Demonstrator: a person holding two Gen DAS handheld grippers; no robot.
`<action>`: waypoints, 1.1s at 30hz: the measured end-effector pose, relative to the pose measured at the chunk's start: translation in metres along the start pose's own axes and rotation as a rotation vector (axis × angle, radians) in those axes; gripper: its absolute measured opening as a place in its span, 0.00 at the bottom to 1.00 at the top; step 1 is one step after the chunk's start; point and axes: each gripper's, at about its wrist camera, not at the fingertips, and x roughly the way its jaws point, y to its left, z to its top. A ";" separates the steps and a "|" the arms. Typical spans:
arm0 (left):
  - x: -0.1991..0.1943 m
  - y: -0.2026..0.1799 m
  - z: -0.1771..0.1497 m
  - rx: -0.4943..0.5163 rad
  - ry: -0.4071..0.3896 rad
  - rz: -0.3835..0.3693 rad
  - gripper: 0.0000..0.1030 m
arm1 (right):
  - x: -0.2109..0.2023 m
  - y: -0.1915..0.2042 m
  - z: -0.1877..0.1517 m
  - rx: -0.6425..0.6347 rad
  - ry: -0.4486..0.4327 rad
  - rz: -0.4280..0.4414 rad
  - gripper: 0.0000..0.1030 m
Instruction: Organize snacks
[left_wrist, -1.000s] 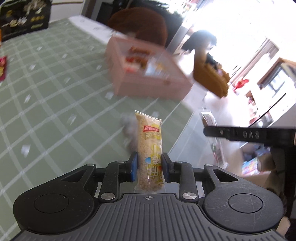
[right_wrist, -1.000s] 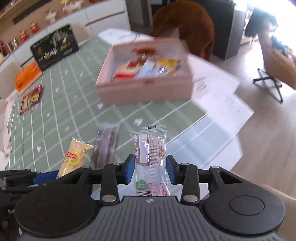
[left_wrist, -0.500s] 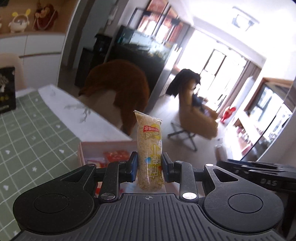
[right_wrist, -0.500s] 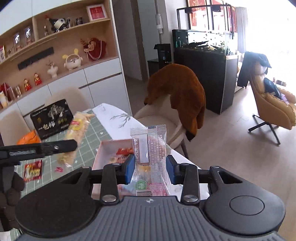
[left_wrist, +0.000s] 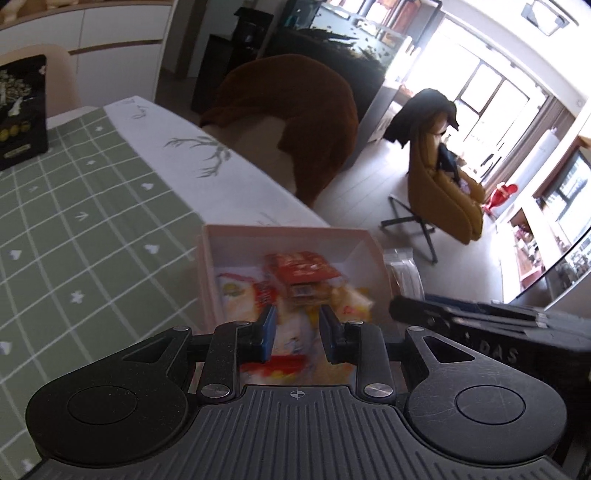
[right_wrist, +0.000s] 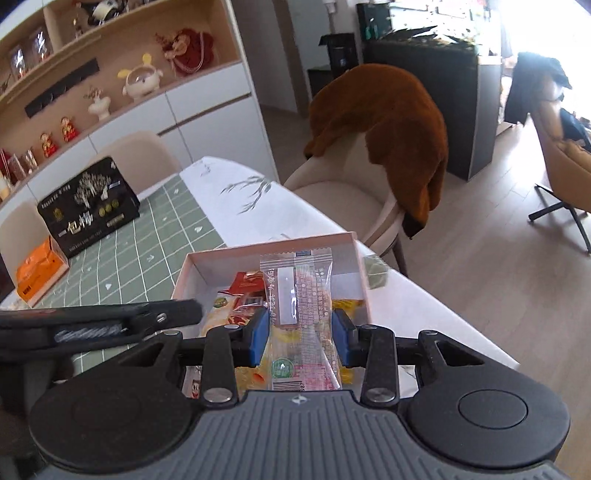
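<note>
An open pink box (left_wrist: 288, 232) with several snack packets, a red one (left_wrist: 303, 266) among them, stands near the table's right edge. My left gripper (left_wrist: 297, 326) hovers over the near part of the box and its jaws are closing. The yellow bar no longer stands between its pads; only a blurred pale packet (left_wrist: 291, 343) shows low in the gap, and no pad visibly presses on it. My right gripper (right_wrist: 299, 334) is shut on a clear-wrapped biscuit packet (right_wrist: 299, 295), held upright above the box (right_wrist: 269, 248). The left gripper (right_wrist: 110, 319) shows side-on beside it.
A black gift box (right_wrist: 88, 206) and an orange box (right_wrist: 37, 269) sit at the far left of the green checked cloth (left_wrist: 74, 229). A chair draped with a brown blanket (right_wrist: 388, 122) stands past the table's far edge. A small green packet (right_wrist: 375, 273) lies right of the box.
Both grippers have travelled from over the cloth to above the pink box. The yellow bar that stood upright in the left gripper has left its pads. The right still holds the biscuit packet.
</note>
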 end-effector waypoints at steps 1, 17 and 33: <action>-0.005 0.009 -0.001 -0.008 0.002 0.008 0.28 | 0.007 0.005 0.002 -0.007 0.011 0.006 0.38; -0.096 0.320 0.000 -0.417 -0.229 0.492 0.28 | 0.017 0.077 -0.035 -0.112 0.133 0.007 0.63; -0.106 0.261 -0.105 -0.538 -0.094 0.269 0.24 | -0.017 0.109 -0.093 -0.142 0.219 0.014 0.63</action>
